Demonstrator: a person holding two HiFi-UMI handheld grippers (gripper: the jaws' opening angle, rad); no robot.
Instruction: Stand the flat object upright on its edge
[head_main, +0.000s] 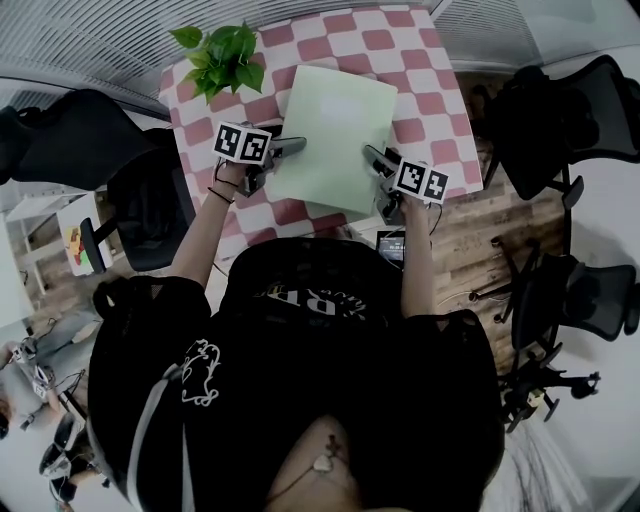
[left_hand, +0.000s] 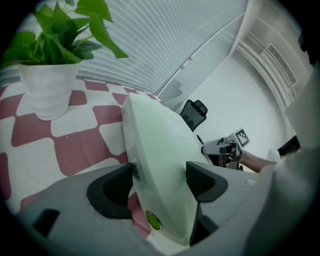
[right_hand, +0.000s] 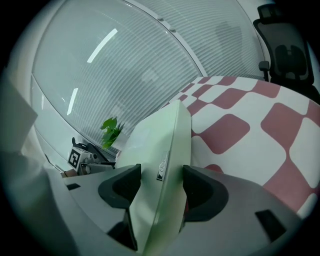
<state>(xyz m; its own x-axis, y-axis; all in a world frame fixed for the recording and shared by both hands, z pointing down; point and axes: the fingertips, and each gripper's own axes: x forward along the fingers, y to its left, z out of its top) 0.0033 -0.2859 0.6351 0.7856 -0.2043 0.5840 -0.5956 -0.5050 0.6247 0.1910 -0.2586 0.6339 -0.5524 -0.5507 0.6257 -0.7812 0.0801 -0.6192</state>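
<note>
Head view: a person in dark clothing stands at a counter (head_main: 420, 90) covered in a red-and-white check. The pale green flat object (head_main: 335, 135) lies on it with its broad face turned up. The left tongs (head_main: 290, 150) meet its left edge and the right tongs (head_main: 375, 158) meet its right edge, each carrying a marker cube. A potted plant (head_main: 222, 58) stands at the counter's far left corner, well apart from the flat object. Dark office chairs (head_main: 560, 110) stand on either side of the counter.

Left gripper view: the left tongs stand wide, released. The edge of the flat object passes between the two dark pads, which flank it without clamping. A printed label (left_hand: 136, 175) sits on that edge just beside the left pad, and a round green sticker (left_hand: 153, 220) shows lower down. The plant's white pot rests on the check beyond, and the right tongs show across the sheet.

Right gripper view: the right tongs are likewise spread and released. The opposite edge of the flat object runs between the pads, and a second small label faces the camera. Whether this edge is lifted off the counter cannot be told.
</note>
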